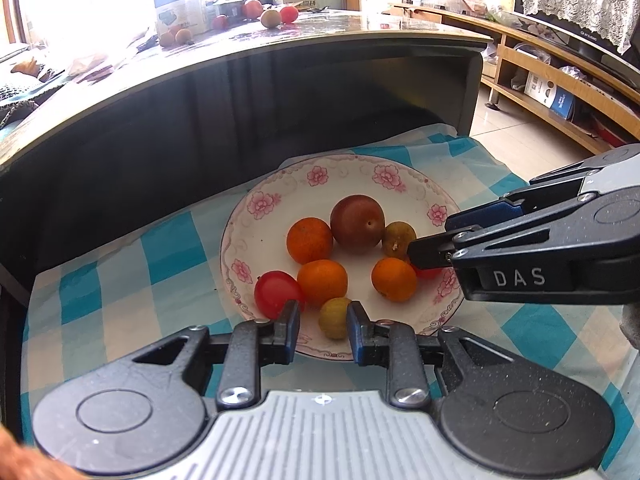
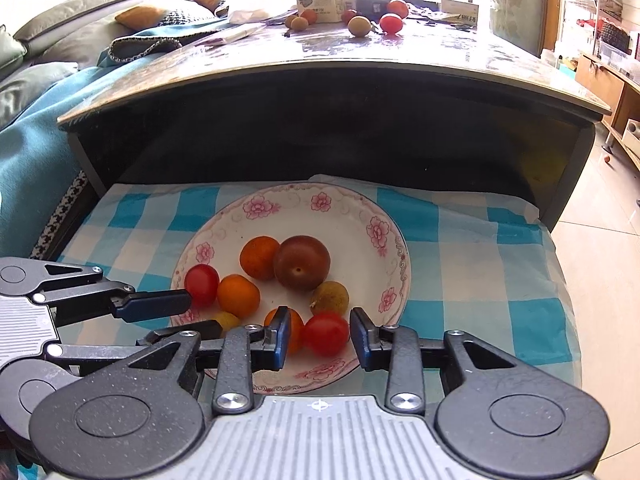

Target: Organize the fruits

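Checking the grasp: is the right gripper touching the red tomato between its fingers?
Apart. Right wrist view shows white plate between the red tomato and both fingers of the right gripper.

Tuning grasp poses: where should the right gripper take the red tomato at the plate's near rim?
Across its round middle, from the near side. The right gripper is open with the tomato between its fingers; an orange crowds the left finger, while the right side is bare plate.

Both wrist views look down and forward, close over the plate (image 1: 240,240) beyond their jaws, sharing its fruit; each sees the other gripper.
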Motion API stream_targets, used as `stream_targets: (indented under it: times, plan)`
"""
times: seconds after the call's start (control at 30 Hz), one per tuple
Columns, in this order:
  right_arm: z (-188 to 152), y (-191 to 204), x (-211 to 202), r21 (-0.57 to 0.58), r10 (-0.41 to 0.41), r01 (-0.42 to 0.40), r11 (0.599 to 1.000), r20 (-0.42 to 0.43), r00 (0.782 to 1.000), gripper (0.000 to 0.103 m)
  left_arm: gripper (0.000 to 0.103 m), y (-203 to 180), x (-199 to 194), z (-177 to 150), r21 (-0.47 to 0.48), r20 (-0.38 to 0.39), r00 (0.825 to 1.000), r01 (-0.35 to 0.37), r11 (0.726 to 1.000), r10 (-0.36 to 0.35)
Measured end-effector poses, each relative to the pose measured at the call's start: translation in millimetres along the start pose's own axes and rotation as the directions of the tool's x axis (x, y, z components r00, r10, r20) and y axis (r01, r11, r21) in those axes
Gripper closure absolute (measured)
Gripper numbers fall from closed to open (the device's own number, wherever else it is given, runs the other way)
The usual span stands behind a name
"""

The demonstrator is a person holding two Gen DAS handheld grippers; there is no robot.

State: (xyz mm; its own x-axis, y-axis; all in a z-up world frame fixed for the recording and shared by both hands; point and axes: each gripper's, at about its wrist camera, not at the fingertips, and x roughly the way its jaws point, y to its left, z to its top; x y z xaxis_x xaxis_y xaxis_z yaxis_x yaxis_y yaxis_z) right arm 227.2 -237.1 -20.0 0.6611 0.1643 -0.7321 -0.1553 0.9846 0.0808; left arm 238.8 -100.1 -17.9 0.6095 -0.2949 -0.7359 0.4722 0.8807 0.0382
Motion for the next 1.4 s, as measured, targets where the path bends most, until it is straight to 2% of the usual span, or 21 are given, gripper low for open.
stream_targets:
  times: [0.3,0.57,0.73,0.8,1.0,1.2,1.4]
  plan:
    - [4.4,-1.5,-14.2,0.029,0.0,-0.001,1.0,0.041,0.999,0.075,0.067,2.5,-9.6,3.1,-0.021,0.021,1.0,-0.009,1.0,0.009]
    - [-12.0,3.6,-34.2,0.025,-0.035,0.035,0.999,0.016,0.999,0.074,0.06,3.2,-27.1,-3.0,-0.061,0.018,0.999,-0.041,0.997,0.042]
    - [-25.9,9.4,-56.6,0.048,-0.033,0.032,0.998,0.021,0.999,0.072,0.05,-3.1,-45.9,-12.9,-0.074,0.023,0.997,-0.067,0.995,0.069]
    - [-31.0,13.1,-65.1,0.053,-0.031,0.029,0.998,0.032,0.999,0.068,0.048,-5.8,-53.5,-17.7,-0.077,0.026,0.996,-0.077,0.994,0.08]
    - [-48.7,24.0,-83.6,0.063,-0.034,0.032,0.997,0.03,0.999,0.067,0.036,-11.2,-75.1,-32.3,-0.123,0.04,0.995,-0.091,0.988,0.096]
    - [-70.4,29.8,-97.9,0.107,-0.035,0.033,0.994,0.017,0.999,0.066,0.031,-16.7,-90.5,-50.5,-0.162,0.034,0.994,-0.099,0.982,0.106]
    - [-90.8,34.9,-114.0,0.14,-0.038,0.036,0.99,0.013,0.999,0.065,0.023,-24.2,-105.0,-67.4,-0.188,0.03,0.992,-0.114,0.976,0.122]
